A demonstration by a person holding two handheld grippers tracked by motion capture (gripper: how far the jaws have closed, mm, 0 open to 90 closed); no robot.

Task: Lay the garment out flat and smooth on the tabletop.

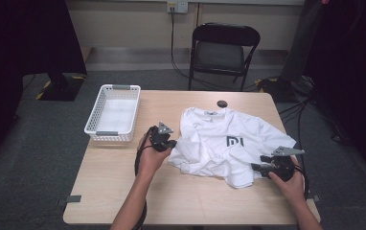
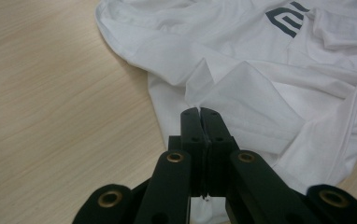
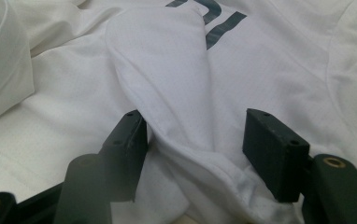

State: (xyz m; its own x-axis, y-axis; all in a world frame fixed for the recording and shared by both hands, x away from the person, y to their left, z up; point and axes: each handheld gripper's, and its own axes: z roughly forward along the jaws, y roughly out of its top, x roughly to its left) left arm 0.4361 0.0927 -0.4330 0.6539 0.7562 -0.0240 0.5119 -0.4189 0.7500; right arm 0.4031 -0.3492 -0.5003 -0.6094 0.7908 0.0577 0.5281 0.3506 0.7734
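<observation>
White basket [image 1: 112, 113] sits left of the T-shirt [image 1: 229, 143] on the table [image 1: 114, 191]. Left claw [image 1: 169, 143] pinched tight on the shirt's left edge — right claw [image 1: 256, 167] part open, straddling a fold at its right hem.

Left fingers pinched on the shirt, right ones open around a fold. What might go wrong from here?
1. The left gripper pinches only a thin edge of the white T-shirt; a pull may slip the cloth out.
2. The right gripper stands open astride a raised fold; closing now may catch several layers, so the shirt bunches further.
3. The shirt's lower right part lies close to the table edge; dragging that way might send it overhanging.
</observation>
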